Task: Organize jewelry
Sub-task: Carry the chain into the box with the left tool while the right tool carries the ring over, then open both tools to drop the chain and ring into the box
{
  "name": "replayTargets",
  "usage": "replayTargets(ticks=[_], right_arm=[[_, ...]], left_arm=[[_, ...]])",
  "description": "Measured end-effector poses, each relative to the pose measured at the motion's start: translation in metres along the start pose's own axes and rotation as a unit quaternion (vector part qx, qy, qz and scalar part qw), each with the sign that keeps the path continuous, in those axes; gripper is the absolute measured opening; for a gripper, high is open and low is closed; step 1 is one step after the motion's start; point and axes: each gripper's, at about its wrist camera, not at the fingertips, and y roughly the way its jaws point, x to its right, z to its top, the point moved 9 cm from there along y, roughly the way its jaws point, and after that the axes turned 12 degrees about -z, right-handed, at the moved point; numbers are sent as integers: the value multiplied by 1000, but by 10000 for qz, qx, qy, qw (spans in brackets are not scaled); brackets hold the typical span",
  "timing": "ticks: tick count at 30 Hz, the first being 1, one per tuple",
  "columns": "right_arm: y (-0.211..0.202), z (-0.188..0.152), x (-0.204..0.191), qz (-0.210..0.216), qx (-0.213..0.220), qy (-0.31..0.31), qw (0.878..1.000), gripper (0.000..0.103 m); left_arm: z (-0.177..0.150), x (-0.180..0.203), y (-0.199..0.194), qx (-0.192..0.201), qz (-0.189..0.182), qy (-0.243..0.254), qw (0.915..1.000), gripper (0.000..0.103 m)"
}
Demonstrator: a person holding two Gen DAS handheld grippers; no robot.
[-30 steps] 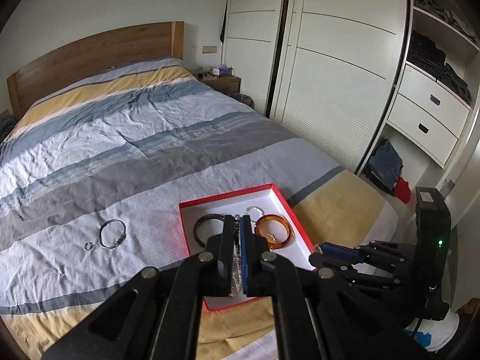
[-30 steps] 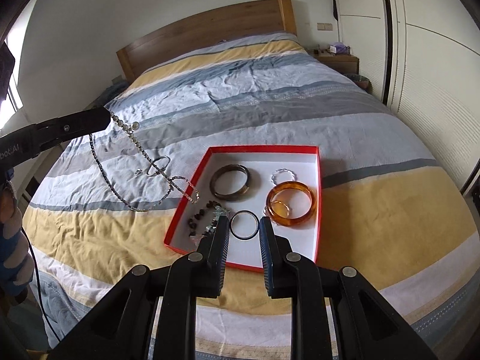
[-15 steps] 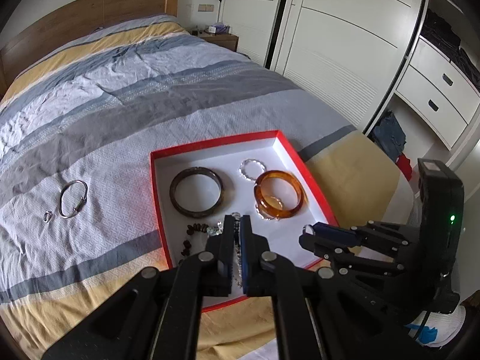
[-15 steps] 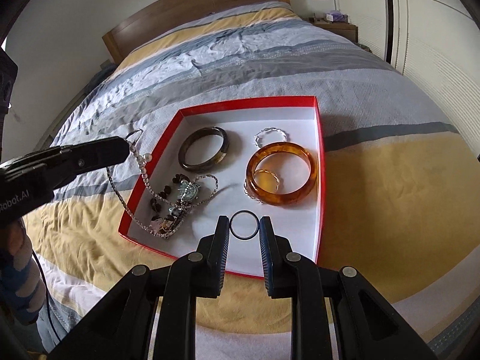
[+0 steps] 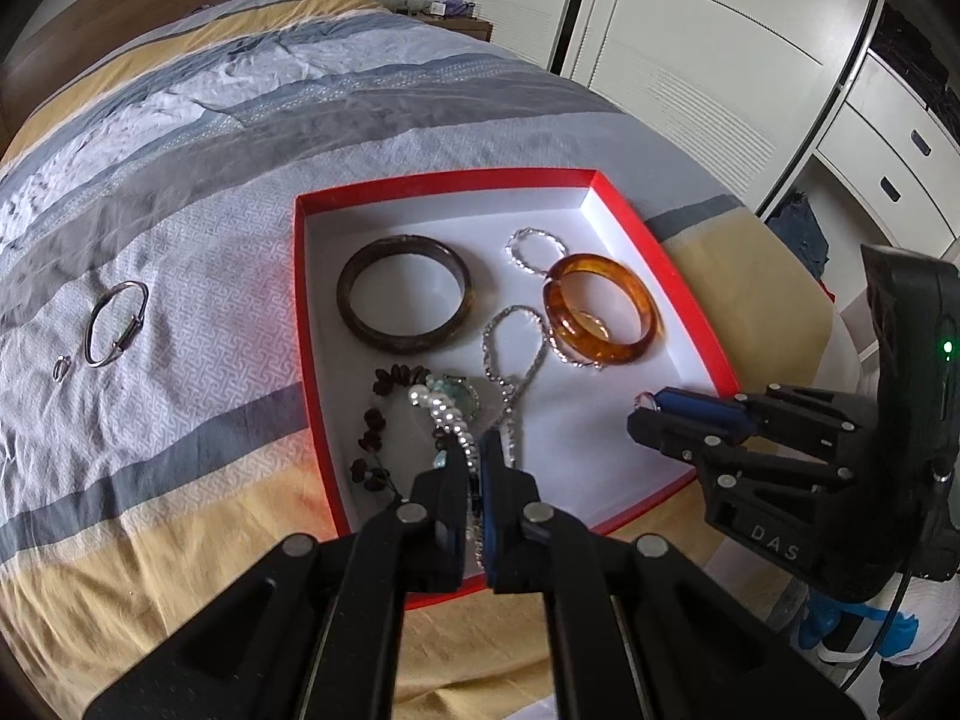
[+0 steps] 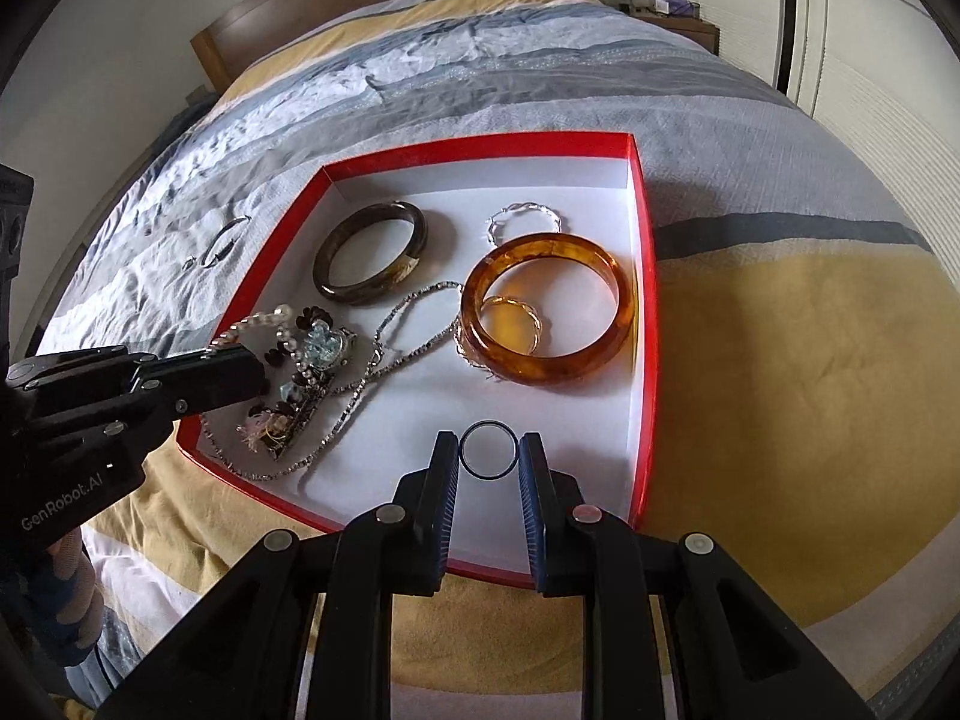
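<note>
Overhead, the right claw (image 6: 488, 461) pinches a black ring (image 6: 488, 450) upright, facing the camera, above the red box (image 6: 645, 276).

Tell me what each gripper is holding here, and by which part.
The right gripper pinches a thin black ring across its outer edges. The left gripper is shut on a pearl-and-chain necklace, gripping the strand; its loose end lies in the red box.

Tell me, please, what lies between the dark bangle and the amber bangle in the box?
In the left wrist view, a silver chain's loop lies between dark bangle and amber bangle.
</note>
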Motion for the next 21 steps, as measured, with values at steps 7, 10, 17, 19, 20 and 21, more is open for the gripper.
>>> replayTargets(ticks=[7,10,17,19,20,21], right_arm=[[11,0,-5,-266,-164,-295,9991,20],[14,1,-5,-418,-183,-390,9982,21],[11,1,-1,-431,-214,-316,9983,32],[4,2,1,-403,-171,-240,9988,33],[0,2,1,-406,-146,-218,9988,34],[-4,2,2,-408,-113,-192,9989,34]], left_arm=[[-8,-7,5,-73,-10,-156,9999,5],[-12,-7,5,-129,-42,-196,9997,5],[-18,-8,-2,-164,-59,-287,9994,22],[-18,-7,-8,-131,-62,-278,9995,23],[-17,-5,-12,-100,-63,-264,9996,23],[-16,-3,-16,-70,-57,-246,9997,23]])
